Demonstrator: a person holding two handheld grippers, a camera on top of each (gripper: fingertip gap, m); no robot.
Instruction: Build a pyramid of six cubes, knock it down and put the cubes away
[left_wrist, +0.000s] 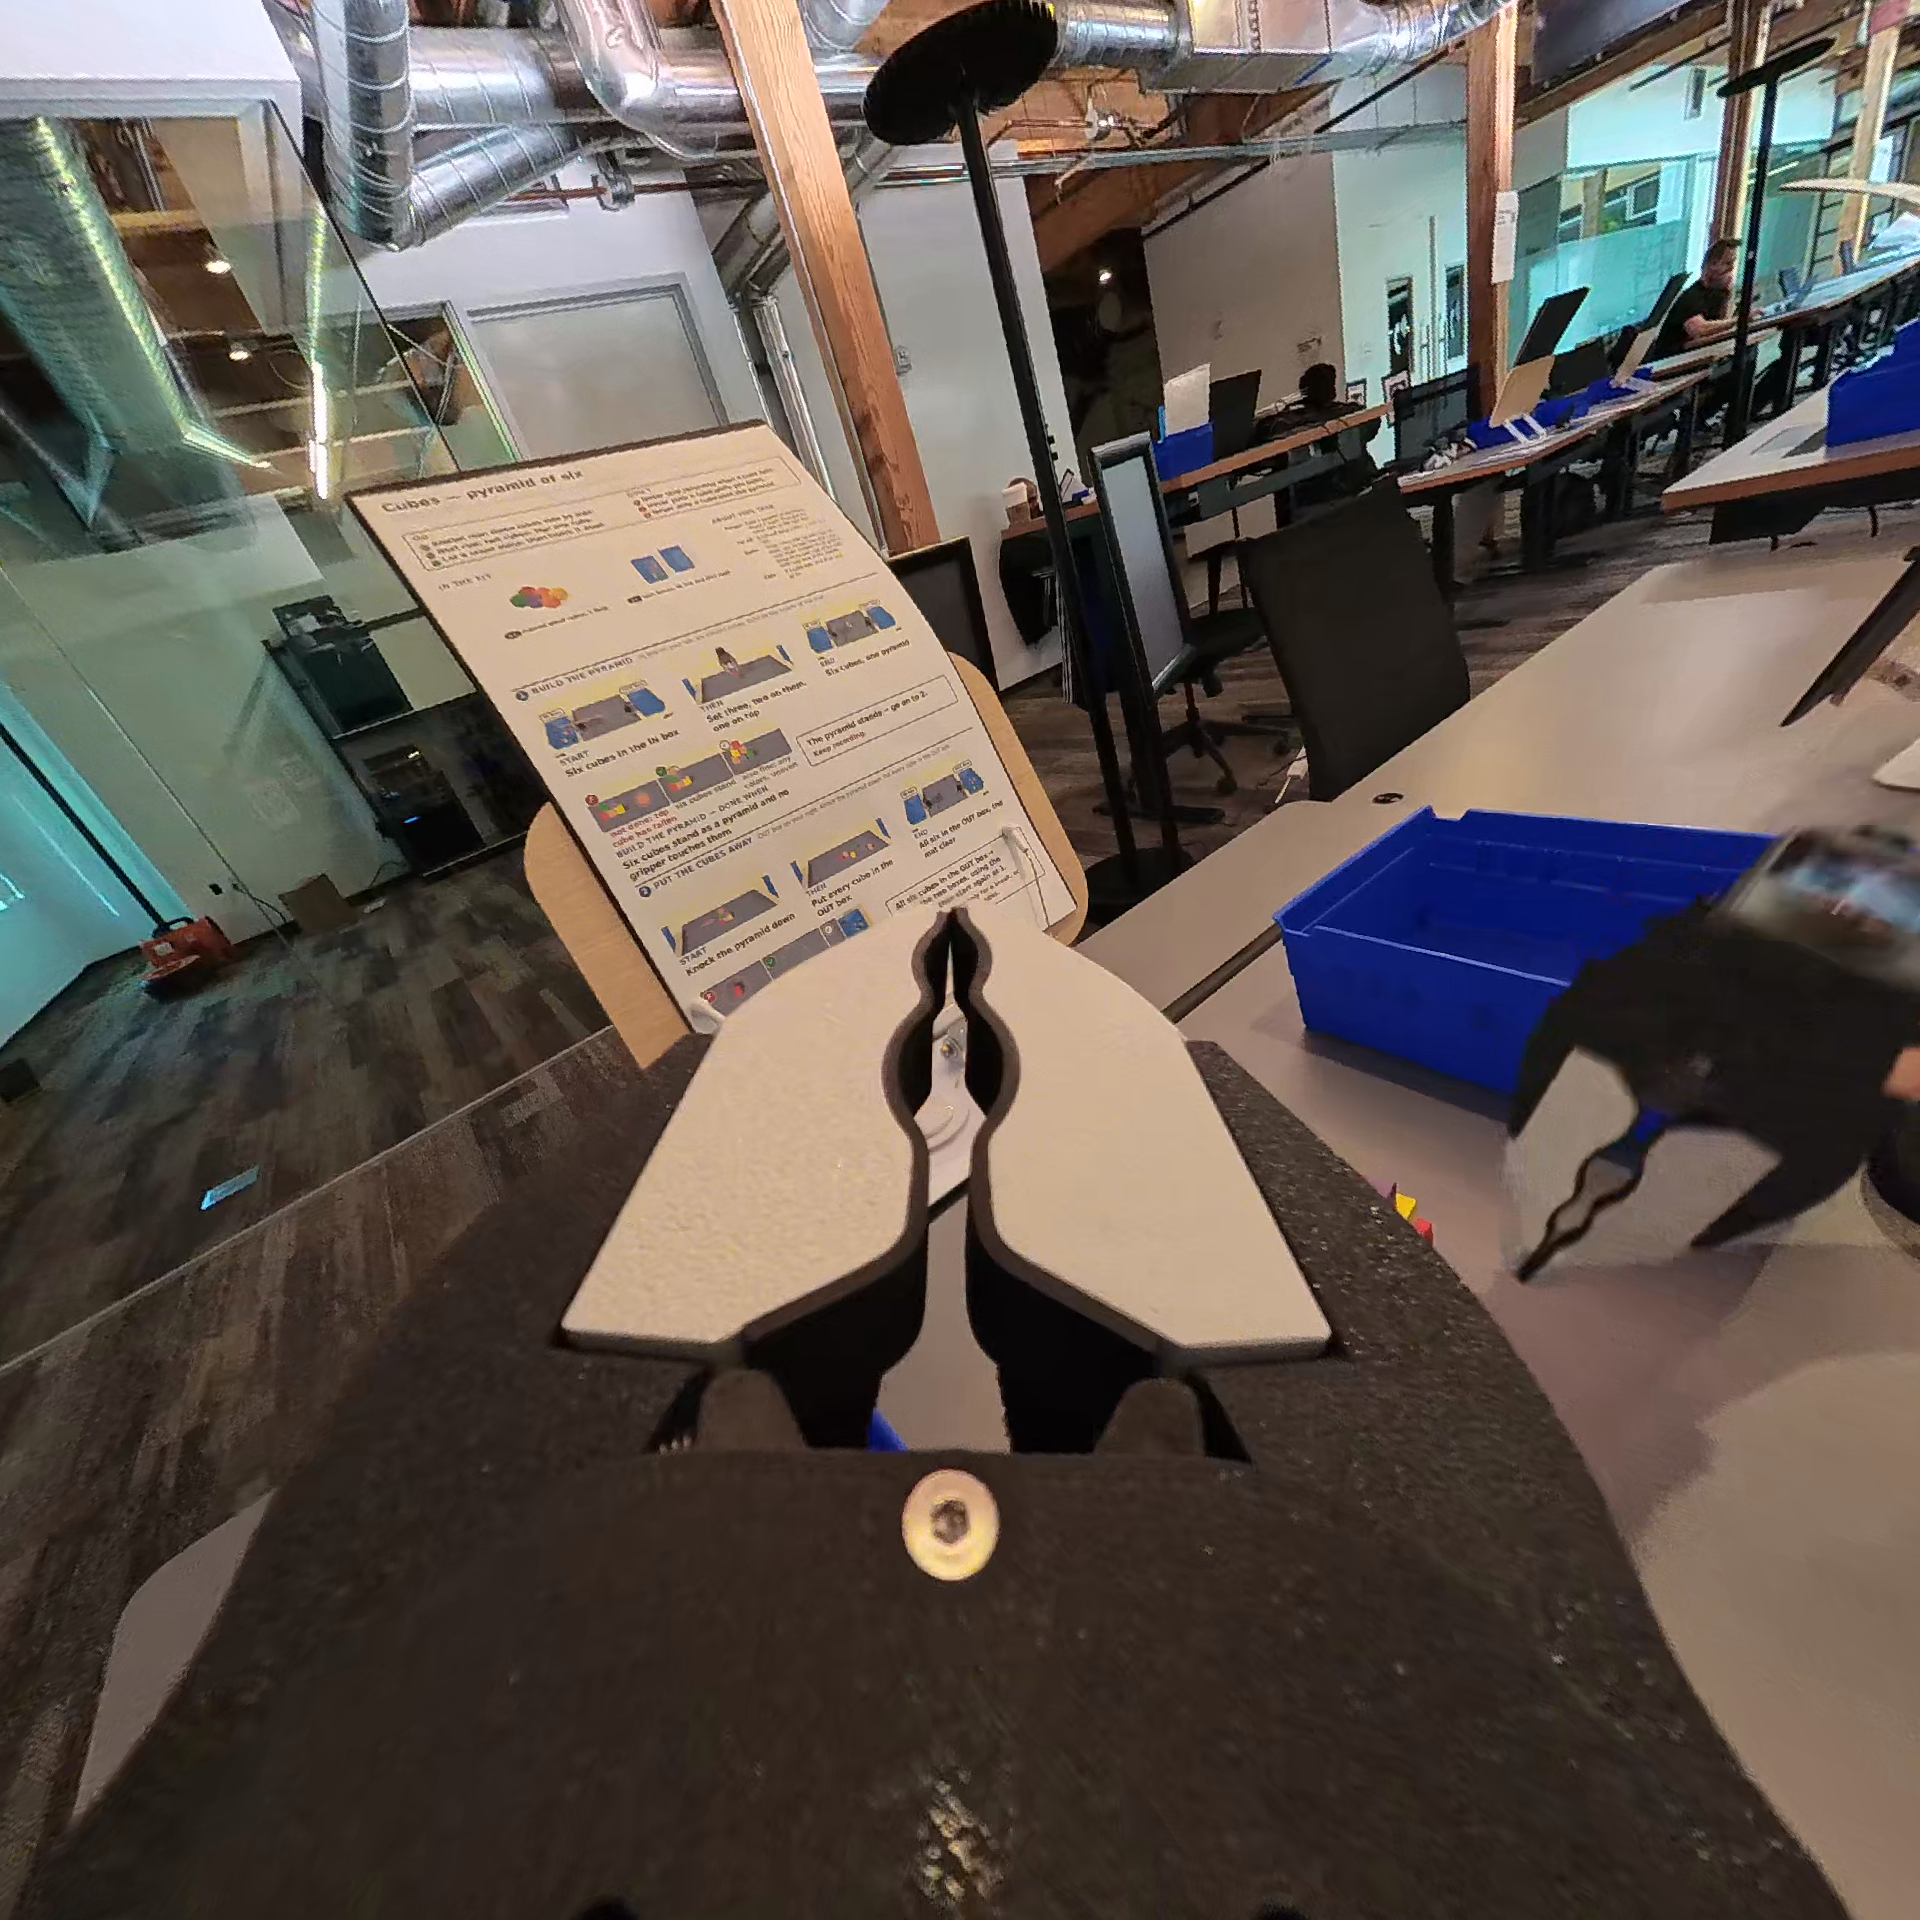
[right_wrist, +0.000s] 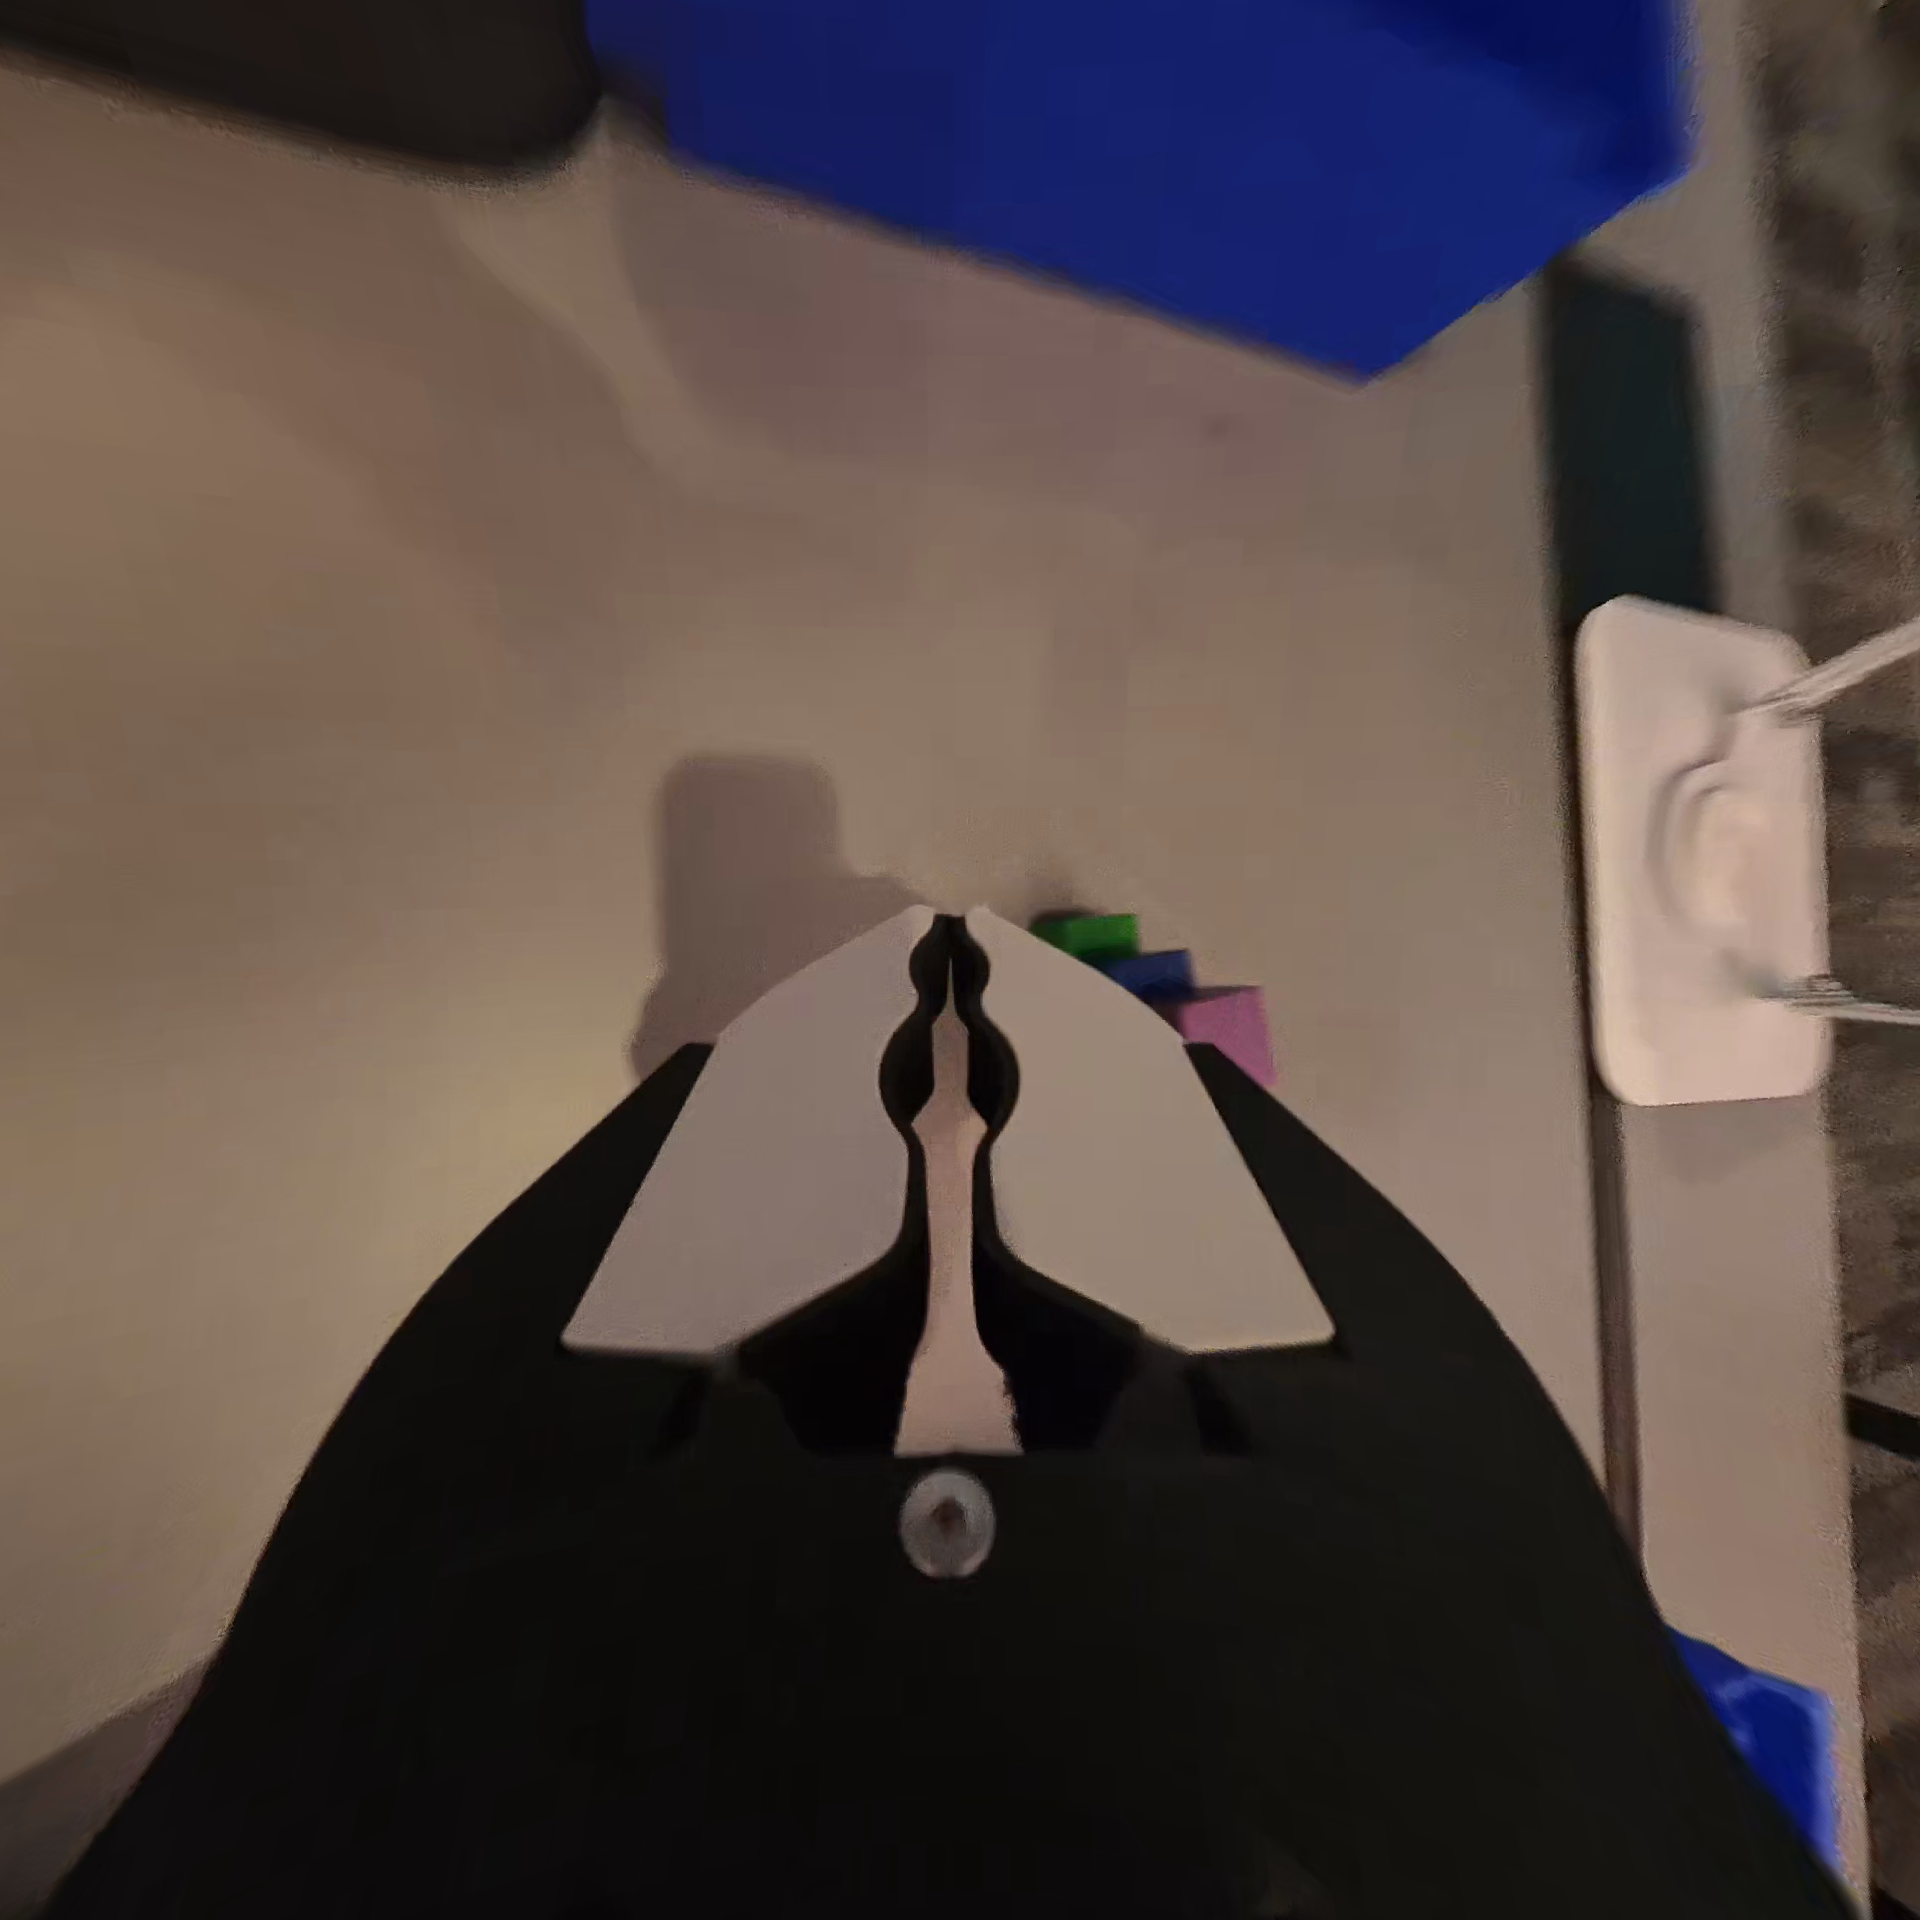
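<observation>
cubes show only in part: in my right wrist view a green cube (right_wrist: 1091, 932), a blue cube (right_wrist: 1153, 968) and a purple cube (right_wrist: 1226, 1029) sit close together on the grey table (right_wrist: 416, 623), just right of my fingertips and half hidden behind my finger. in my left wrist view only slivers of yellow and red (left_wrist: 1411, 1214) peek past my housing on the table (left_wrist: 1662, 1455).

going left to right in that left view: a glass wall, then an instruction board (left_wrist: 686, 707) leaning on a wooden stand, then my left gripper (left_wrist: 953, 920), lifted above the table edge with its jaws pressed together on nothing. further right sits a blue bin (left_wrist: 1455, 935), with my right gripper (left_wrist: 1621, 1216) blurred in front of it.

my right gripper (right_wrist: 953, 923) points down at the table, jaws closed and empty. a blue bin (right_wrist: 1195, 156) lies beyond it, and a white mount (right_wrist: 1704, 852) at the table's right edge.
</observation>
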